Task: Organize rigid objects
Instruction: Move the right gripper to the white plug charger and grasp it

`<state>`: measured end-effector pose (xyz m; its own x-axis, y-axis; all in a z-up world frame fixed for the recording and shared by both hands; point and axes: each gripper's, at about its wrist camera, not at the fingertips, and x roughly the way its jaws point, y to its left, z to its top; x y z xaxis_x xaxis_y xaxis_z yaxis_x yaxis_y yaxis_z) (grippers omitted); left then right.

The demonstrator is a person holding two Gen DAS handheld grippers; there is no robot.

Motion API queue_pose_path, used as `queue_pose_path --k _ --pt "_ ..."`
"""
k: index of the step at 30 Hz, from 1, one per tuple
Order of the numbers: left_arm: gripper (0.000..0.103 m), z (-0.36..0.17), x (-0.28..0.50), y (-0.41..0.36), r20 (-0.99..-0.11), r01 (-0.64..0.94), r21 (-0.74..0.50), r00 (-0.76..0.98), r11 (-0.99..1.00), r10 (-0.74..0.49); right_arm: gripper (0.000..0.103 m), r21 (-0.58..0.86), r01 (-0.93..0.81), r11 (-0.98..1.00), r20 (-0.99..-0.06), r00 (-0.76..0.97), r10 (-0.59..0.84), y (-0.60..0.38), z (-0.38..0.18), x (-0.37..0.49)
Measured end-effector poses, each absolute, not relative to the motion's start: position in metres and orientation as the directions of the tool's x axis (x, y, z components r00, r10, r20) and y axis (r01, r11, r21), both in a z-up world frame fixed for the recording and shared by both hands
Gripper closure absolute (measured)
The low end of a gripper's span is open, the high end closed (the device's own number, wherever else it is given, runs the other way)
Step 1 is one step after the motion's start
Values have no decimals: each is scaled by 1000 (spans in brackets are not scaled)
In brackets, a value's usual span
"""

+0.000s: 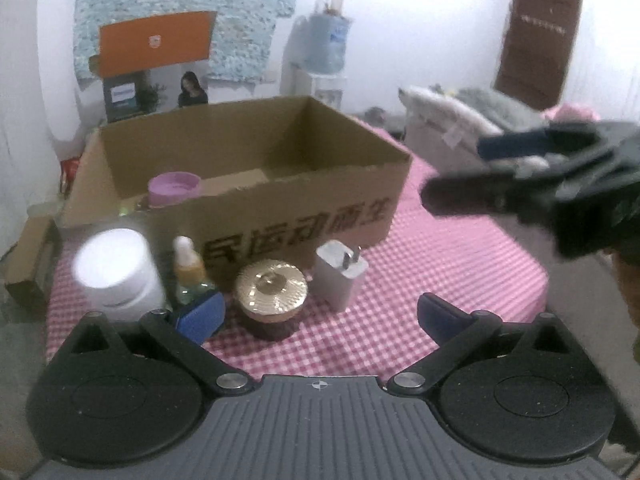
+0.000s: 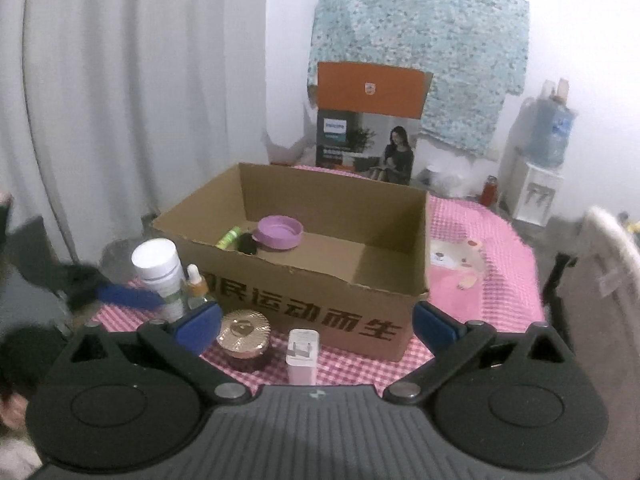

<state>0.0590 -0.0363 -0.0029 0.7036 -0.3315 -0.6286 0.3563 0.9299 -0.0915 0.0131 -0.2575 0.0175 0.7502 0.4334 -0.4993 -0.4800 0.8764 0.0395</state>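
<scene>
Both grippers, left point(image 1: 318, 314) and right point(image 2: 318, 326), gaped empty before the jar point(image 2: 243, 339) and charger point(image 2: 303, 354); beyond sat the box point(image 2: 304, 300). Centring one item squarely between pads seemed wise.

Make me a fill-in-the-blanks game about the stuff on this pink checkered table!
1. The purple lid lies inside the ____ box.
2. The jar in front of the box has a ____ lid.
3. The charger plug stands to the ____ of that jar.
4. Both grippers, left and right, are ____.

Missing words: cardboard; gold; right; open
</scene>
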Motion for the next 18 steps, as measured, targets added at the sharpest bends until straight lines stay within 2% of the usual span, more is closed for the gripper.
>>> queue_pose_path --k 3,7,11,14,16,18 --pt "0 -13 62 -51 -633 383 -33 707 923 -316 0 156 -480 863 -466 735 493 -270 8 20" --pt "0 -24 63 -68 -626 423 23 713 906 -317 0 305 -451 839 -480 687 545 -280 -7 36" --pt "7 -32 61 -86 -613 471 70 716 879 -334 3 396 -416 819 -501 649 572 -285 -25 55" --pt "14 -38 64 -97 -612 493 127 722 861 -323 18 459 -383 802 -527 609 593 -287 -39 73" --pt "21 -42 69 -102 -628 498 139 713 856 -312 31 515 -360 778 -532 577 620 -289 -49 86" --pt "21 -45 75 -105 -644 492 137 704 860 -300 36 568 -329 754 -534 550 642 -292 -58 99"
